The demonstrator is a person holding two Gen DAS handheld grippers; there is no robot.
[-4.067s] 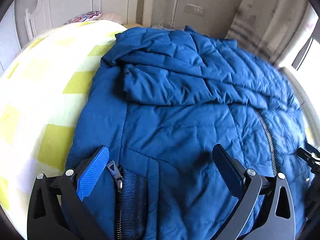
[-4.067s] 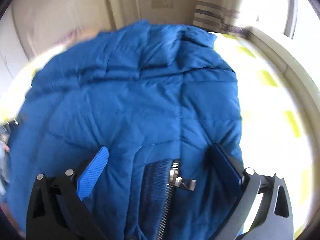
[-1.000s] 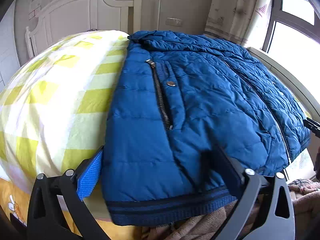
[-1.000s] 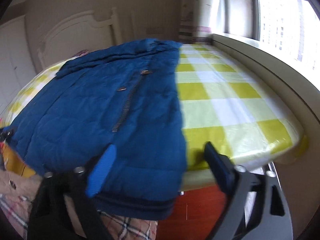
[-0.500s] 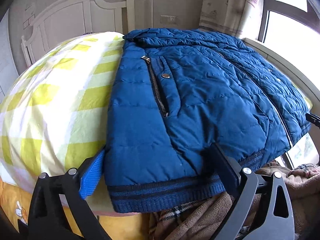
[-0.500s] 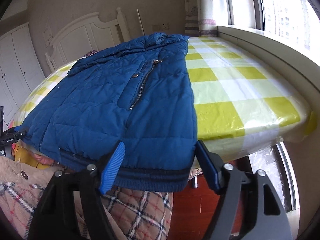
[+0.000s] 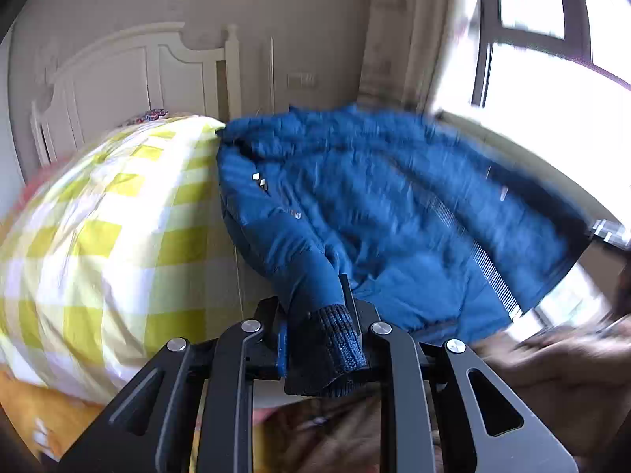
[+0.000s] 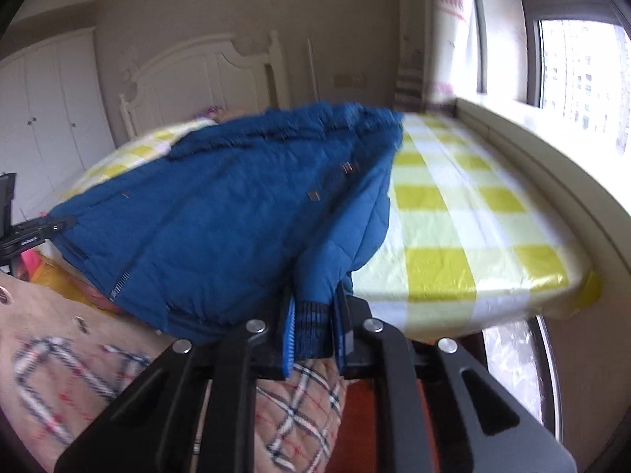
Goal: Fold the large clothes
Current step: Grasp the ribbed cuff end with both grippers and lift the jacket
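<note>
Left gripper (image 7: 315, 331) fingers pinch one knit cuff (image 7: 339, 339) of the blue puffer jacket (image 7: 374, 197); right gripper (image 8: 313, 331) fingers, just closed, pinch the other cuff (image 8: 311, 327).

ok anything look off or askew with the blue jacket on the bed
Nothing damaged. The blue quilted puffer jacket lies front-up on the yellow-checked bed cover, its lower edge overhanging the bed's end. Each gripper is shut on ribbed knit trim at a corner, bunching the fabric there.
</note>
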